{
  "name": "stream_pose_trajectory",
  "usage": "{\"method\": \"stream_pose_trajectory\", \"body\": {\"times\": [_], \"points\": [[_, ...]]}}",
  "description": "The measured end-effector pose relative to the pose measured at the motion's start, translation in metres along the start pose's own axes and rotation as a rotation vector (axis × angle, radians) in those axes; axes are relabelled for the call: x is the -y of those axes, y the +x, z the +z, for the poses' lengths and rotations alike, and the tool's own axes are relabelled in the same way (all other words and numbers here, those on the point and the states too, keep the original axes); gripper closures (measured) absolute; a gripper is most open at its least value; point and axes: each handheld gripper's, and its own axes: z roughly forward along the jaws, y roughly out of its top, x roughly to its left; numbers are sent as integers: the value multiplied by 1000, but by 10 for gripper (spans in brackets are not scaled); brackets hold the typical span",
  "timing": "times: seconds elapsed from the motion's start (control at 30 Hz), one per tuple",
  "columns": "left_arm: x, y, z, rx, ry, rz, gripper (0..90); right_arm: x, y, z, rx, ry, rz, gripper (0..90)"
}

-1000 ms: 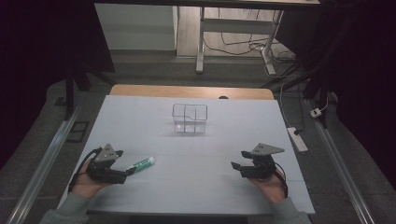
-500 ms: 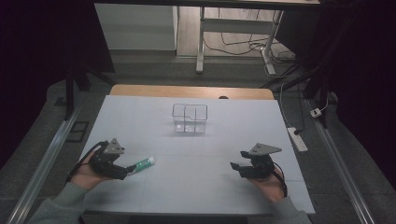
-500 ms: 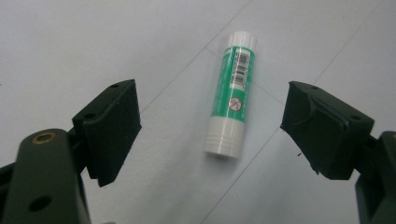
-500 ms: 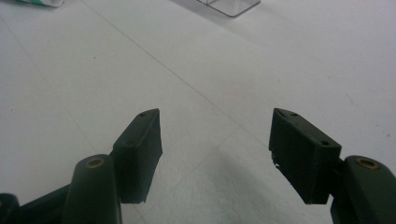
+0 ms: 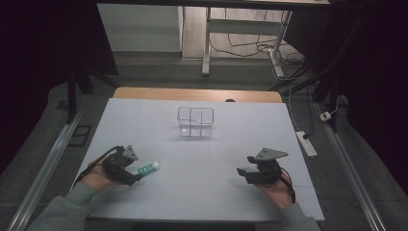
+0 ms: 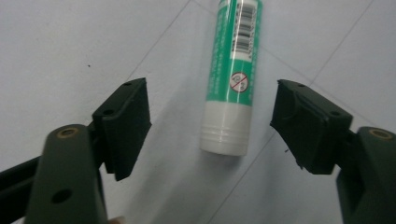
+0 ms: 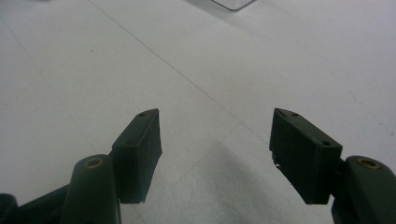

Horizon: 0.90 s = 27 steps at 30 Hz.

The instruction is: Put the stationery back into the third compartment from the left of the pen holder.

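Left fingers [image 6: 210, 126] spread wide, straddling the tube [image 6: 232, 74].
Tube lies toward 12; I'd close squarely across its white cap.

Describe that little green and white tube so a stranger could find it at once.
On the white table, look near the person's left hand. The tube lies flat between the open jaws of the left gripper. It is green with a white cap and barcode, unlike the clear divided box farther back.
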Motion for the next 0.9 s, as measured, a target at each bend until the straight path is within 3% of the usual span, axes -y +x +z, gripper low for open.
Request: {"method": "stream_pose_trajectory", "body": {"times": [0.3, 0.47, 0.7, 0.9], "points": [[-3, -4, 6, 0, 62, 68, 476, 0, 1, 1, 2, 2, -4, 335], [-2, -6, 7, 12, 68, 111, 634, 0, 0, 2, 3, 8, -7, 335], [-3, -11, 6, -24, 62, 151, 645, 0, 1, 2, 3, 7, -11, 335], [-4, -11, -1, -21, 9, 133, 646, 0, 1, 1, 7, 1, -10, 336]]}}
